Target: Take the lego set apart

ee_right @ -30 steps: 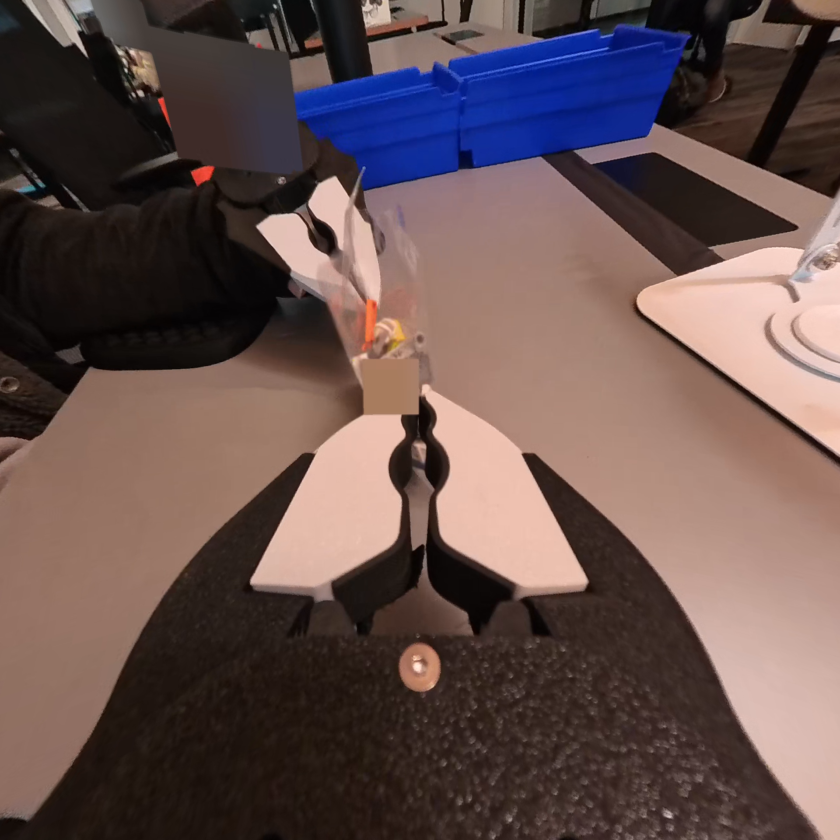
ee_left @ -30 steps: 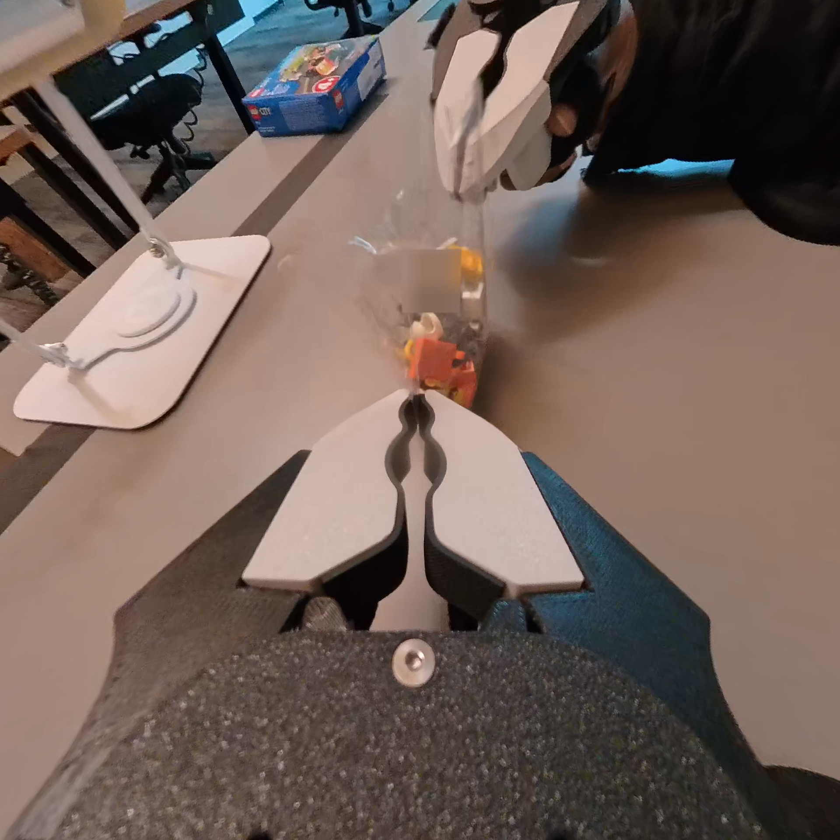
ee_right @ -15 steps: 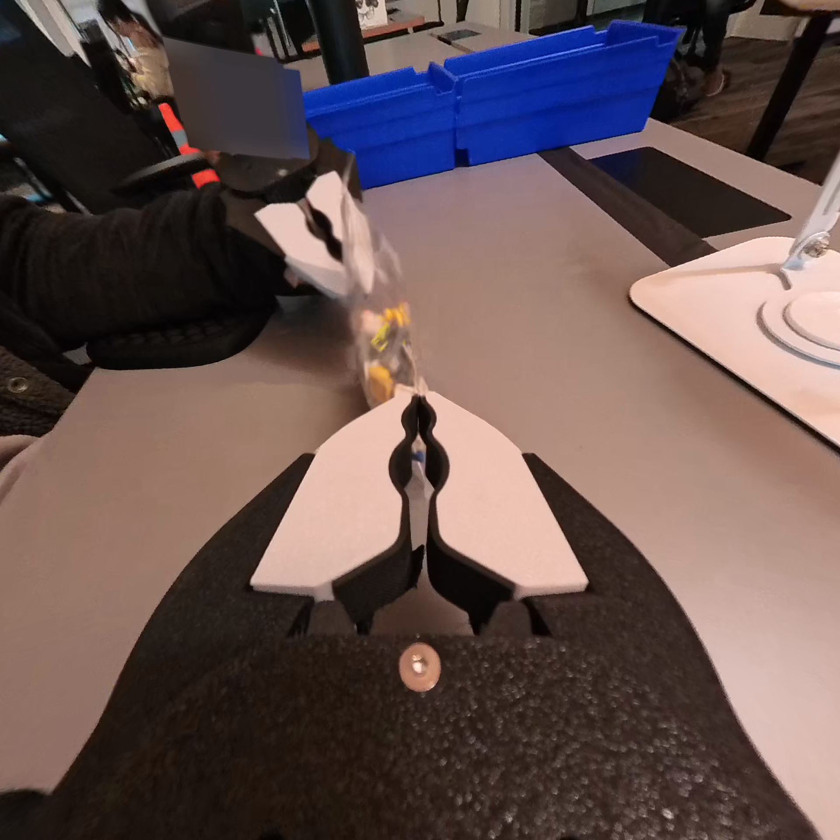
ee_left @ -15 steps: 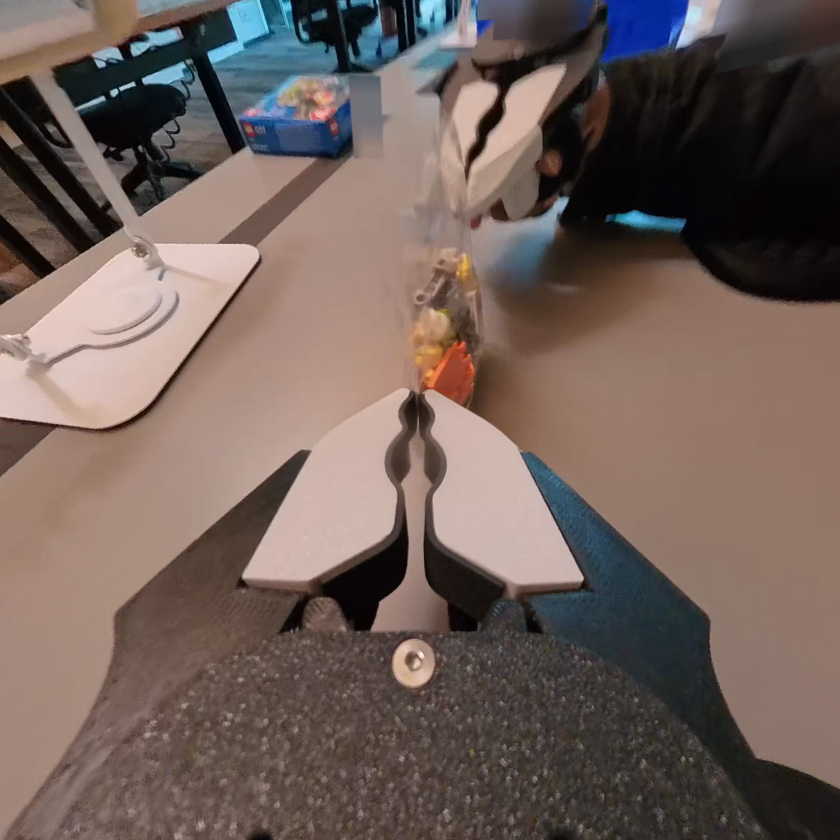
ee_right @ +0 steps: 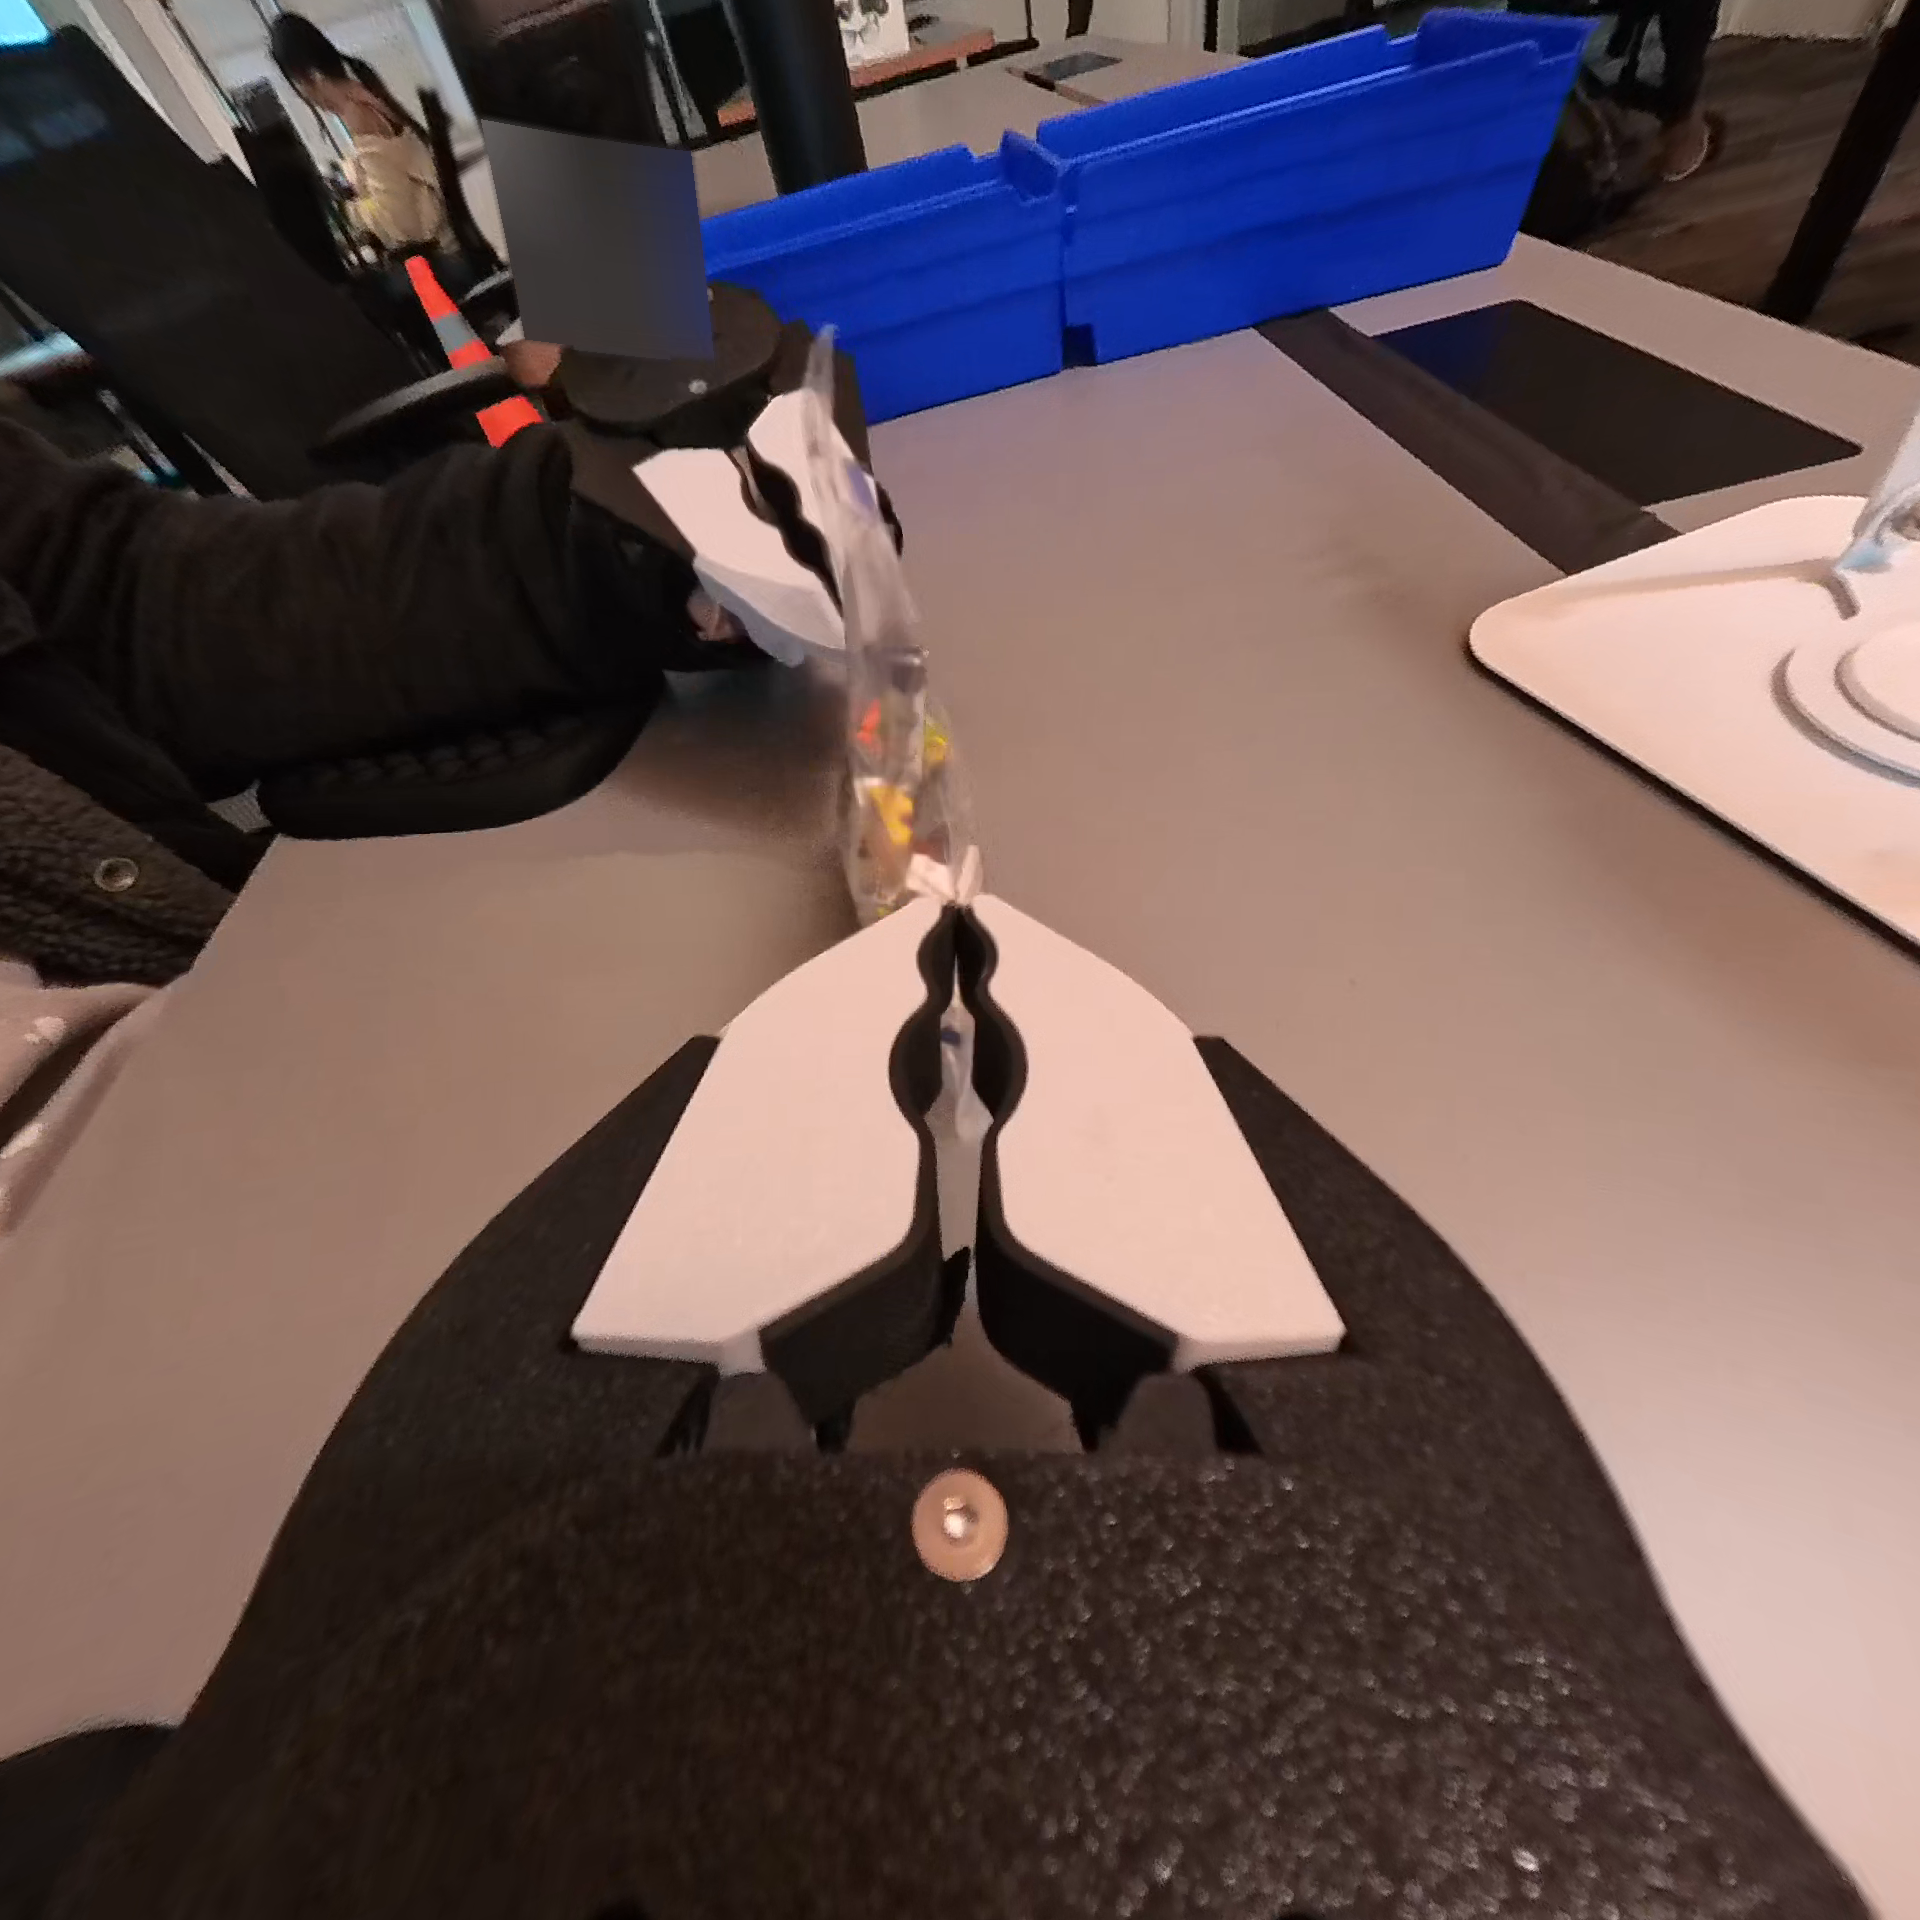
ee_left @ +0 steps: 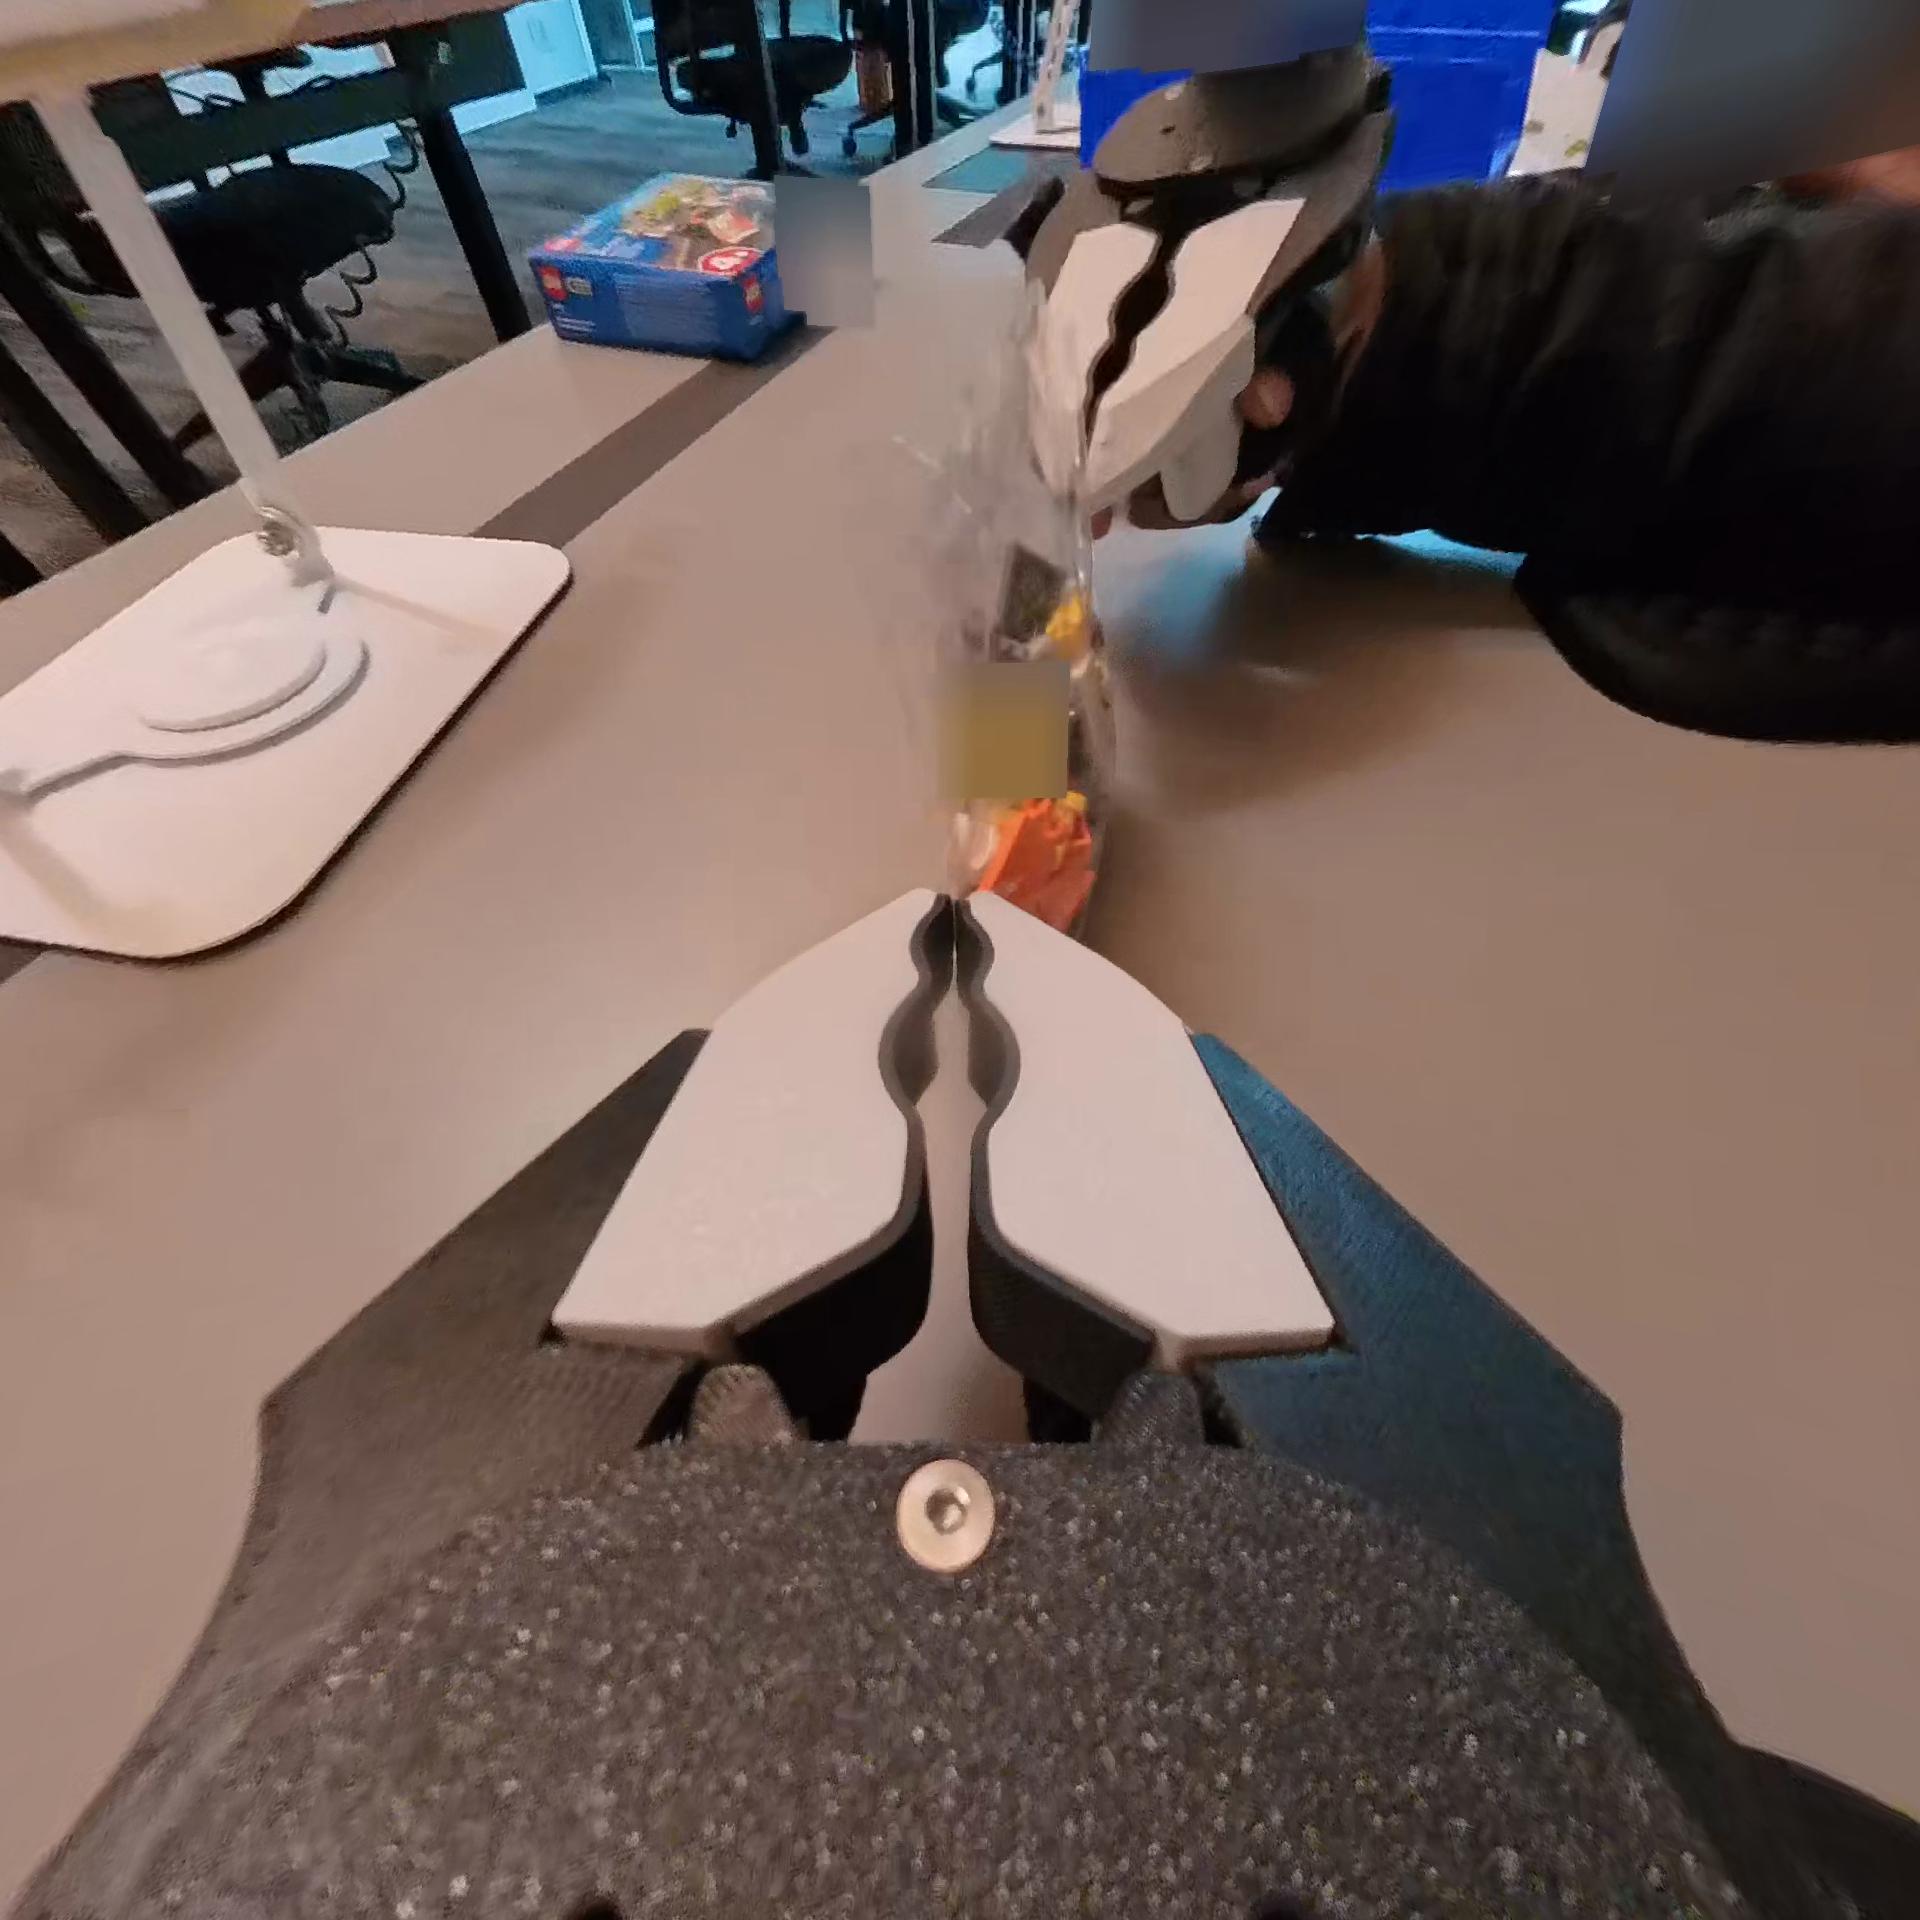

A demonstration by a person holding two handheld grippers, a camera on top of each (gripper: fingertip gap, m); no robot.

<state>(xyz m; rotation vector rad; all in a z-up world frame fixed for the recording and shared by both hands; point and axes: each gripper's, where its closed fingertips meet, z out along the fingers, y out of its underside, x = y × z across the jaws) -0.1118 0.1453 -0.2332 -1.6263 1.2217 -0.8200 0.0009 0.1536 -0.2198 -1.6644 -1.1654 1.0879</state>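
The left tongs (ee_left: 953,906) are clenched on one end of a clear plastic bag (ee_left: 1029,665) of loose lego pieces, the tips pressed together right at the bag's gathered edge. An orange piece (ee_left: 1039,857) and some yellow and white bits crowd that near end. From there the bag stretches away, held up over the grey worktop (ee_left: 1455,987), to the right tongs (ee_left: 1081,488), which pinch its far end from above, tilted downward, with a black-sleeved arm (ee_left: 1621,343) behind them resting on the worktop.

Seen along the right tongs (ee_right: 956,914), it is the same story from the other end: tips closed on a bunched corner of the bag (ee_right: 899,748), a strip of the plastic running back between the two fingers, and the bag rising to the left tongs (ee_right: 831,613), which grip it higher up. The coloured pieces sit low in the bag, towards the right tongs in this view.

To one side a white stand base (ee_left: 208,717) lies flat on the worktop with a slanted pole rising from it. Farther off, a blue lego box (ee_left: 665,275) sits near the worktop's edge. At the opposite far end two blue bins (ee_right: 1143,239) stand side by side, with an orange traffic cone (ee_right: 457,343) beyond the edge
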